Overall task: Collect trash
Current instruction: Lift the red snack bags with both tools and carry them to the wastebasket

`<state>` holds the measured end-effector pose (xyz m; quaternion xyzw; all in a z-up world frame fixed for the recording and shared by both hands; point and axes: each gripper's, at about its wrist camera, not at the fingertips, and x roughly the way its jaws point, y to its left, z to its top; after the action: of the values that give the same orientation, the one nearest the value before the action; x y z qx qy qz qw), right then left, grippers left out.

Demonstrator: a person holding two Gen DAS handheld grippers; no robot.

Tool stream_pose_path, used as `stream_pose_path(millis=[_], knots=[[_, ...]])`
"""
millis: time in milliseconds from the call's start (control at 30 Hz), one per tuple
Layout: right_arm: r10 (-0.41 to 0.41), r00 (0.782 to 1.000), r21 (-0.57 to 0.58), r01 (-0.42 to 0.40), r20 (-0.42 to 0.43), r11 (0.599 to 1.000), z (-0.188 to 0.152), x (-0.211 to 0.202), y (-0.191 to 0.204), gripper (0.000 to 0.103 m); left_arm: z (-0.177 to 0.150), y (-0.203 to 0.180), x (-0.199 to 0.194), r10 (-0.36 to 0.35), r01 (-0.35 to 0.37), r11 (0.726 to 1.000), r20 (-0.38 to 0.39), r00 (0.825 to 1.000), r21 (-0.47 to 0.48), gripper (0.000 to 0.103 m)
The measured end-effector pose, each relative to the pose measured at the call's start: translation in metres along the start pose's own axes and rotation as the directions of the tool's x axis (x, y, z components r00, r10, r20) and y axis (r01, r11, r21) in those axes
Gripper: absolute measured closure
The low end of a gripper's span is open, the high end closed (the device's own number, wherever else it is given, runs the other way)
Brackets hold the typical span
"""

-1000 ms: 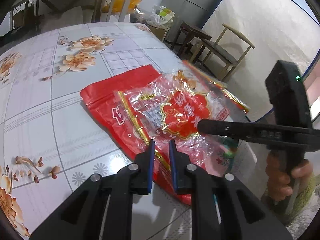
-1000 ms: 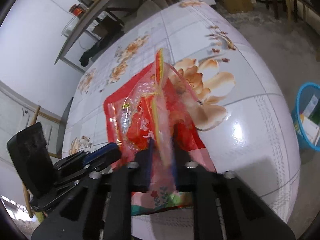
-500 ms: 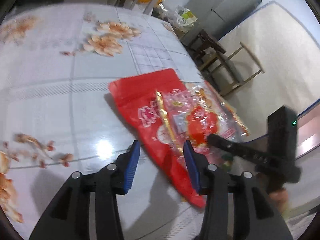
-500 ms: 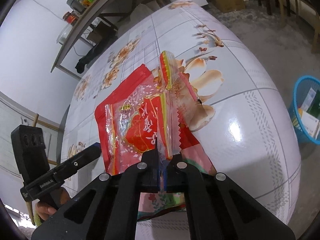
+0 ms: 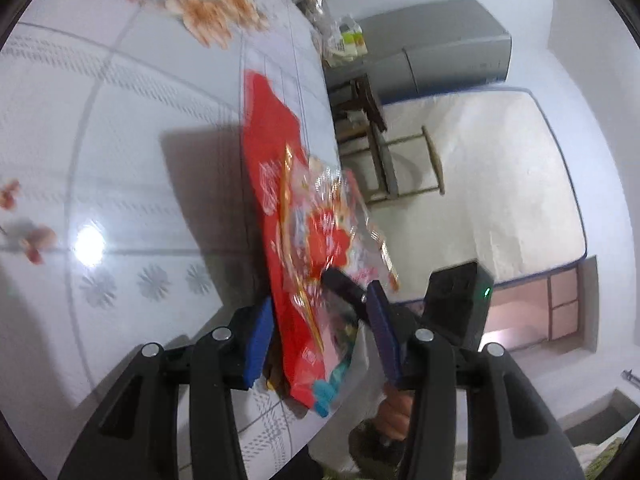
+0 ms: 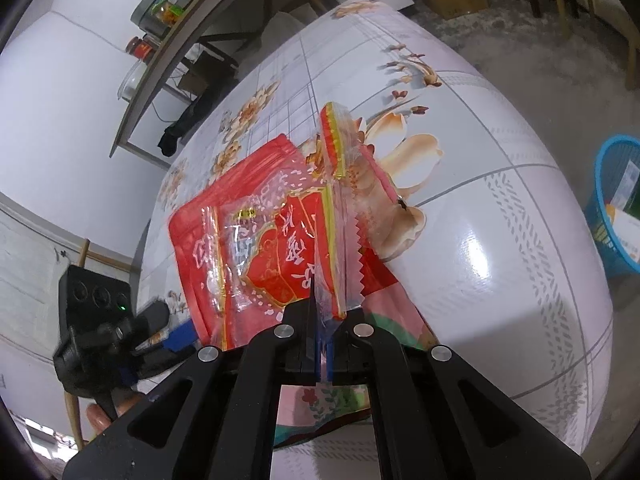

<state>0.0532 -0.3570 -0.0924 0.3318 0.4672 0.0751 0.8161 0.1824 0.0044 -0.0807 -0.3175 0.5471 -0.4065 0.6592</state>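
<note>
My right gripper [image 6: 320, 320] is clamped on the clear snack wrapper [image 6: 280, 248] at the table's [image 6: 500, 240] near edge, while my left gripper [image 5: 320, 332] straddles the red pouch [image 5: 276, 152] beneath it, jaws apart, pinching nothing. Collection looks barely begun: both wrappers remain on the table, the blue basket [image 6: 612, 184] on the floor well apart.

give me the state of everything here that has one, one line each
clear wrapper: crumpled, edge pinched in the right claw
red pouch: lying flat on the table, under the wrapper
right claw: shut on the clear wrapper
left claw: open, straddling the red pouch's edge
blue basket: on the floor, holds some trash
</note>
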Motion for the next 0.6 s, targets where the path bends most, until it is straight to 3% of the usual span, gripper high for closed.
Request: stream_pose_path(millis=[133, 267, 467, 600], knots=[[0.005, 1.0, 0.007, -0.005, 0.001, 1.0, -0.001, -0.001, -0.002, 0.103, -0.012, -0.019, 0.014, 0.043, -0.04, 0.995, -0.037, 0.998, 0.096, 0.061], [0.01, 1.0, 0.013, -0.01, 0.004, 1.0, -0.001, -0.002, -0.003, 0.103, -0.022, -0.037, 0.025, 0.13, -0.117, 0.97, -0.048, 0.99, 0.215, 0.071], [0.031, 1.0, 0.039, -0.031, 0.004, 0.999, -0.001, -0.004, -0.008, 0.103, -0.034, -0.059, 0.033, 0.249, -0.225, 0.897, -0.014, 0.968, 0.381, 0.096], [0.086, 0.996, 0.105, -0.085, -0.008, 0.991, 0.0, -0.006, -0.017, 0.103, -0.04, -0.072, 0.031, 0.272, -0.251, 0.854, 0.019, 0.962, 0.456, 0.101]])
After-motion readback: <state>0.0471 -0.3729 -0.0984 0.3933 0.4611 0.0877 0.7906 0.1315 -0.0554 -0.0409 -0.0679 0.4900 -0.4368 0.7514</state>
